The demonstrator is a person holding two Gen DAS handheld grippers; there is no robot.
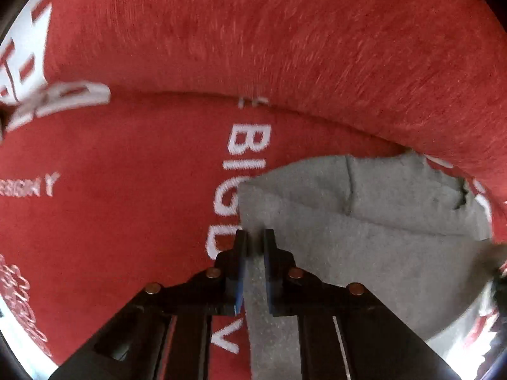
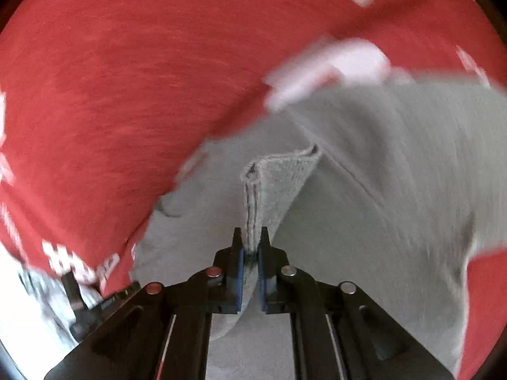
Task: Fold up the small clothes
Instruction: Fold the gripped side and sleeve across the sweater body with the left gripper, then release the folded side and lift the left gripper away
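I'm pinching the grey garment (image 1: 364,240) over the red printed cloth (image 1: 133,171) with my left gripper (image 1: 255,237) and right gripper (image 2: 250,237), both clamped on its edges; folding looks barely started, creasing and flattening remaining.

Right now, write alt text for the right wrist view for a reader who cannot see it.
The right tool is shut on a doubled, hemmed edge of a grey garment, which spreads out below and to the right. Under it lies a red cloth with white lettering, blurred, filling the upper left of the picture.
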